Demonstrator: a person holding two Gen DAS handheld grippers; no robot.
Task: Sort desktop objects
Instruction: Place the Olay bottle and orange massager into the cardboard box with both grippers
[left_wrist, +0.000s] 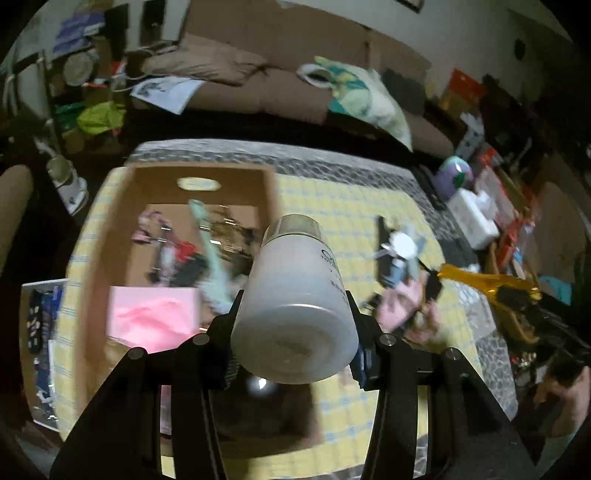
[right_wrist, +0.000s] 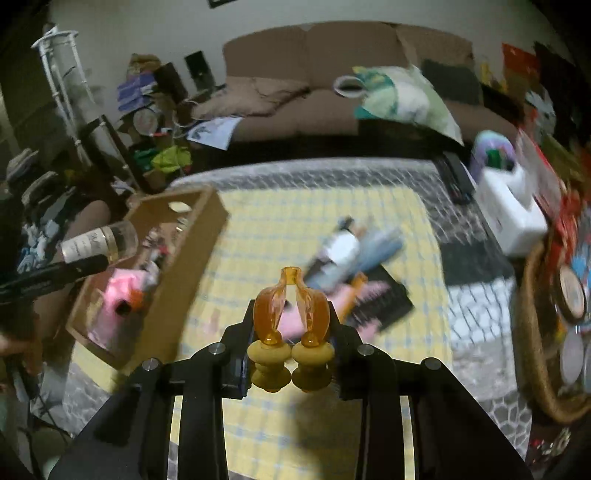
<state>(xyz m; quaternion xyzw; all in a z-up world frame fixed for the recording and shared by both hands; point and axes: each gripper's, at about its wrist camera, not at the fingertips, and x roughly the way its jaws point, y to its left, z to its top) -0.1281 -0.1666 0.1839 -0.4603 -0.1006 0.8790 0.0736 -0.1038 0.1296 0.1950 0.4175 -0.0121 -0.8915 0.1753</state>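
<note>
My left gripper (left_wrist: 293, 301) is shut on a frosted white bottle (left_wrist: 291, 258) with a metal cap, held in the air over the near corner of a cardboard box (left_wrist: 199, 173). The right wrist view shows the same bottle (right_wrist: 99, 243) at the far left, above the box (right_wrist: 192, 236). My right gripper (right_wrist: 291, 310) is shut on an amber see-through clip (right_wrist: 271, 306) with two yellow knobs, lifted above the yellow checked cloth (right_wrist: 295, 206). A blurred heap of small items (right_wrist: 347, 247) in white, blue, pink and black lies on the cloth beyond it.
The box holds a pink packet (left_wrist: 155, 314) and several small things. Off the right side of the cloth sit a white container (right_wrist: 509, 218) and a wicker basket (right_wrist: 532, 332). Behind the table stands a brown sofa (right_wrist: 332, 103). A person's hand (left_wrist: 565, 391) shows at the lower right.
</note>
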